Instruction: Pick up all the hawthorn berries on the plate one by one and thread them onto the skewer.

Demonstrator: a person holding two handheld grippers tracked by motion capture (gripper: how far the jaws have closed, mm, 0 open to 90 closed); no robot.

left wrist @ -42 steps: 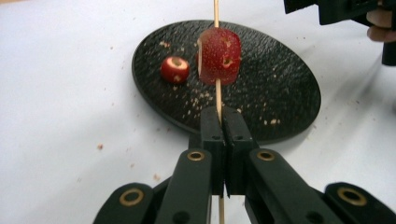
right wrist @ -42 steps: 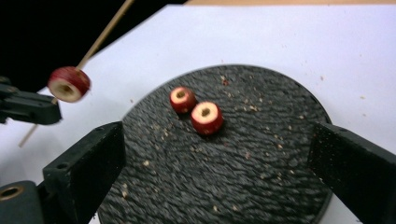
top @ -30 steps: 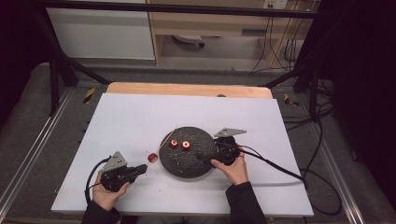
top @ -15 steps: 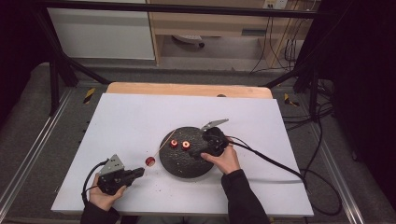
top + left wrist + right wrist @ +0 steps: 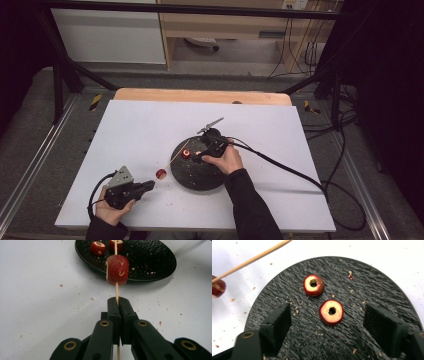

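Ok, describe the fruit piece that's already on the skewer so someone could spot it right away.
Start at the round black plate on the white table. Just off its left rim, a thin wooden skewer rises from the left tool. The red piece is threaded on it, held off the table, while its two neighbours lie on the plate.

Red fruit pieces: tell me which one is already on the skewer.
The fruit piece beside the black plate, threaded on the wooden skewer that the left gripper clamps. The other two pieces lie loose on the plate.

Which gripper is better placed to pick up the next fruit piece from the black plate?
Right. The right gripper hangs open over the black plate with a fruit piece between its jaws; the left gripper is shut on the skewer.
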